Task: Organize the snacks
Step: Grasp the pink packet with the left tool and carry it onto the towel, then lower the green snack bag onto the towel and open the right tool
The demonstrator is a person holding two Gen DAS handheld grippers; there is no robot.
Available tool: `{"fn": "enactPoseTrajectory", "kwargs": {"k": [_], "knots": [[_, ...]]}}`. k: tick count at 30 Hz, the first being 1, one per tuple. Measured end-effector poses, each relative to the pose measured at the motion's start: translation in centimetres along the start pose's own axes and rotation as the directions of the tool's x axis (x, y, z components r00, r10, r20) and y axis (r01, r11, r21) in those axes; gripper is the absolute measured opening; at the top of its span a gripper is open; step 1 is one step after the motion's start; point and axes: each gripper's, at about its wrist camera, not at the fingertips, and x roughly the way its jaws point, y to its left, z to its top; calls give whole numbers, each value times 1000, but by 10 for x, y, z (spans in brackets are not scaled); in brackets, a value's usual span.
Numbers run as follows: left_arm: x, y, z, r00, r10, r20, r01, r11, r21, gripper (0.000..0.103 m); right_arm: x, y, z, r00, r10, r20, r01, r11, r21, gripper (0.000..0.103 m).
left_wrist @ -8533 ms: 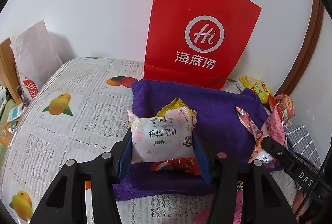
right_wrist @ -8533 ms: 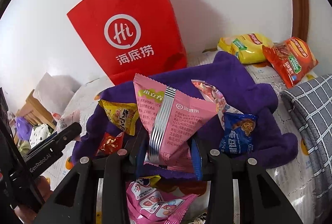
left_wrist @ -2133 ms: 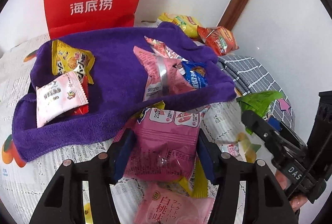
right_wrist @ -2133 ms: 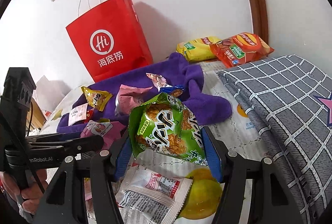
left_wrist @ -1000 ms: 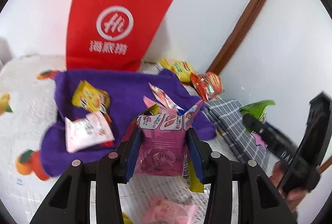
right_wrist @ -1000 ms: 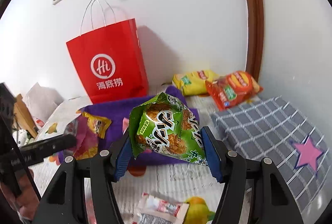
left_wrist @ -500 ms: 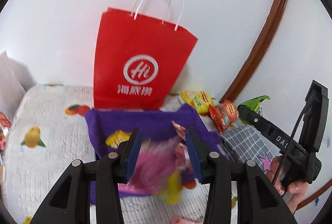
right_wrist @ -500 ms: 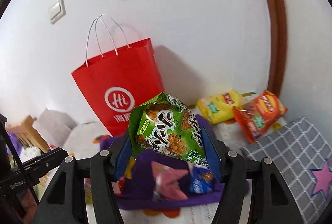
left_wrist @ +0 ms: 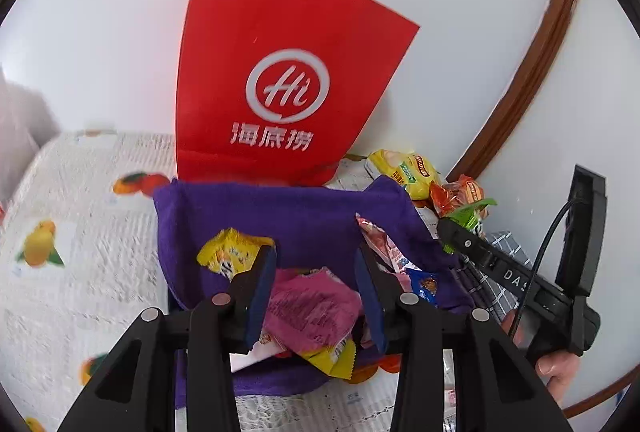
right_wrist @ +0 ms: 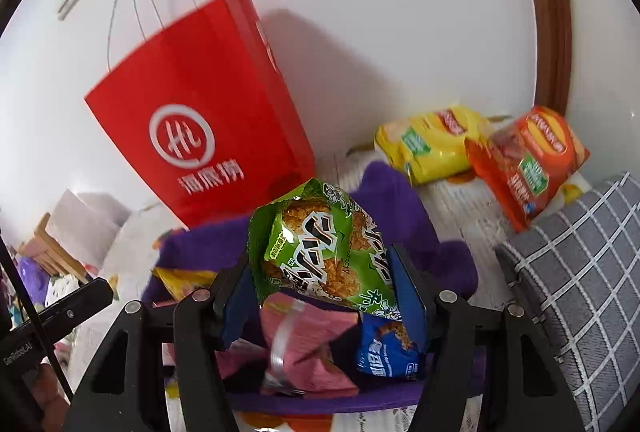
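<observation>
Both claws have swung from the loose snacks to above the purple towel. Blur smears the crinkled pink packet sagging between the closing left claw; contact is unclear. Right claw clamps a puffy green bag, hiding the towel behind.

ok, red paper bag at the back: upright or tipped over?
Upright. The red bag stands on its base behind the purple towel, near the white wall, handles up. Whether it touches the wall, cannot tell.
</observation>
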Motion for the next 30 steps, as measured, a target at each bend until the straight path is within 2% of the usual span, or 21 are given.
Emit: {"fn": "enactPoseTrajectory", "kwargs": {"k": [3, 9, 19, 25, 27, 30], "knots": [[10, 5, -6, 998, -24, -51, 23, 1000, -21, 38, 12, -5, -7, 999, -21, -44, 21, 1000, -5, 63], [9, 5, -9, 998, -39, -44, 38, 999, -34, 38, 25, -10, -15, 996, 5, -88, -5, 1000, 3, 63], [12, -9, -18, 997, -26, -67, 27, 999, 18, 40, 38, 0, -26, 991, -25, -129, 17, 998, -59, 64], [11, -17, -22, 998, -2, -59, 5, 999, 53, 40, 33, 5, -26, 992, -26, -120, 17, 997, -77, 65], [11, -18, -22, 999, 9, -54, -5, 998, 64, 40, 30, 4, -25, 994, -16, -106, 9, 998, -65, 70], [11, -19, -22, 998, 12, -56, -8, 998, 69, 40, 24, 1, -24, 997, 4, -82, -8, 999, -44, 72]]}}
